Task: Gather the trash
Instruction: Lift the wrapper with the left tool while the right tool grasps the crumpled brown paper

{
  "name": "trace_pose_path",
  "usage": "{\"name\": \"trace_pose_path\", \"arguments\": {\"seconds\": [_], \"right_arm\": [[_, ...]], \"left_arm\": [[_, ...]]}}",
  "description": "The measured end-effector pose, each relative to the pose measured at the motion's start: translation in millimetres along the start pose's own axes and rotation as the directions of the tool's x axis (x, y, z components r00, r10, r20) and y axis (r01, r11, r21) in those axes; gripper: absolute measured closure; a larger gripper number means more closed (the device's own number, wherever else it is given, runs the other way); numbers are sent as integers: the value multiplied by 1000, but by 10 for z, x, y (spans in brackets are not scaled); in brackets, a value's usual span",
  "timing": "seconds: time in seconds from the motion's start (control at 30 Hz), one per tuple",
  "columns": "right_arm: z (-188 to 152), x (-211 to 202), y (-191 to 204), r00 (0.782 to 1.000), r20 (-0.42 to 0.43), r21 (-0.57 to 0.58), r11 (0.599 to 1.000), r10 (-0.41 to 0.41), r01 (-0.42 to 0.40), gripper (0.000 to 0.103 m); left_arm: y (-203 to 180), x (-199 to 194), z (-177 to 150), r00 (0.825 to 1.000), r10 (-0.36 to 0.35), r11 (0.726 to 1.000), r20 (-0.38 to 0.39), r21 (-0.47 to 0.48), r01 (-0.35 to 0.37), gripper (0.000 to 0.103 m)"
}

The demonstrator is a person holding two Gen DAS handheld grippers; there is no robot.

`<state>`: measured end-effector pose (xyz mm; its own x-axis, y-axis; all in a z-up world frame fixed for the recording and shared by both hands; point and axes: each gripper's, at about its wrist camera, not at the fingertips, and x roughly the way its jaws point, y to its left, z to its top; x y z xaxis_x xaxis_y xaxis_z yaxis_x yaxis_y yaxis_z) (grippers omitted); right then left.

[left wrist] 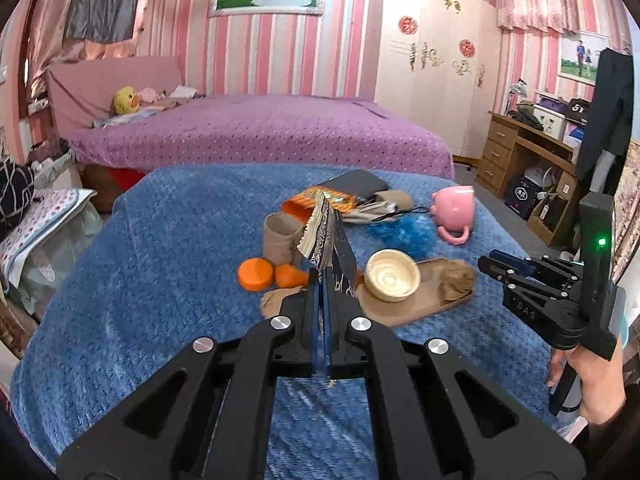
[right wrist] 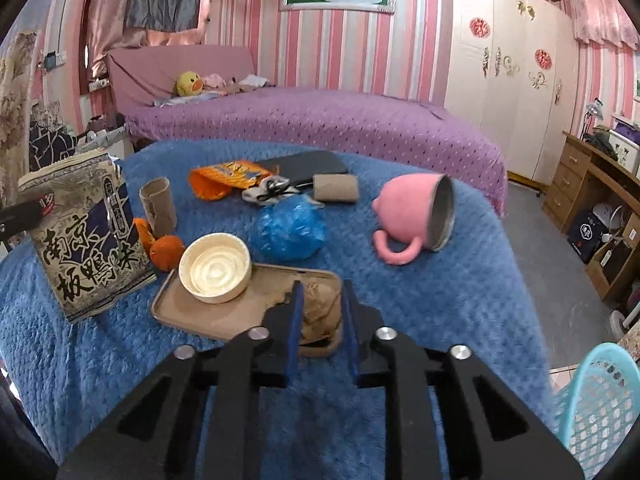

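My left gripper (left wrist: 321,280) is shut on an empty snack packet (left wrist: 326,236) with Chinese print, held upright above the blue blanket; the packet also shows in the right wrist view (right wrist: 90,236). My right gripper (right wrist: 322,300) is open, its fingers on either side of a crumpled brown paper wad (right wrist: 320,312) on a tan tray (right wrist: 188,312). On the blanket lie orange peels (right wrist: 166,252), cardboard tubes (right wrist: 158,204), an orange wrapper (right wrist: 226,176) and a blue plastic bag (right wrist: 288,230).
A cream bowl (right wrist: 214,266) sits on the tray. A pink mug (right wrist: 416,212) lies on its side at right. A dark flat case (right wrist: 310,164) lies at the back. A turquoise mesh basket (right wrist: 592,408) stands at lower right. A purple bed (right wrist: 320,120) is behind.
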<state>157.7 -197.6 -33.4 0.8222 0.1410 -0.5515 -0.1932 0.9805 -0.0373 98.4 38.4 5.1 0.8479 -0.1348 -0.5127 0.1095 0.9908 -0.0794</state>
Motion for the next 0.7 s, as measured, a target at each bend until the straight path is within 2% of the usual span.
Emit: {"name": "trace_pose_path", "arguments": {"seconds": [0.13,0.2,0.23,0.3,0.33,0.53,0.7], "right_arm": [[-38,-103,-198,1000,-10,36,999,18,-18,85],[-60,-99,-273,999,-15,64,997,37,-35,82],[-63,-86,-288,999,-19,78,996,42,-41,77],[-68,-40,-269,998,-13,108,992,61,-59,49],[-67,-10,-237,998,-11,110,992,63,-62,44],[-48,316,42,996,-61,64,996,69,-65,42],[-15,492,200,993,-102,27,998,64,-61,43]], "left_arm": [[-140,-135,36,999,-15,1000,38,2,15,103],[-190,-178,46,999,-4,1000,48,3,4,103],[-201,-182,39,999,6,1000,46,3,-6,103],[-177,-170,20,999,25,1000,34,-7,-24,103],[-159,-160,10,999,33,999,29,-13,-32,103],[70,-21,-34,997,73,995,-16,-60,-74,103],[233,151,-66,990,125,990,-57,-62,-129,103]]}}
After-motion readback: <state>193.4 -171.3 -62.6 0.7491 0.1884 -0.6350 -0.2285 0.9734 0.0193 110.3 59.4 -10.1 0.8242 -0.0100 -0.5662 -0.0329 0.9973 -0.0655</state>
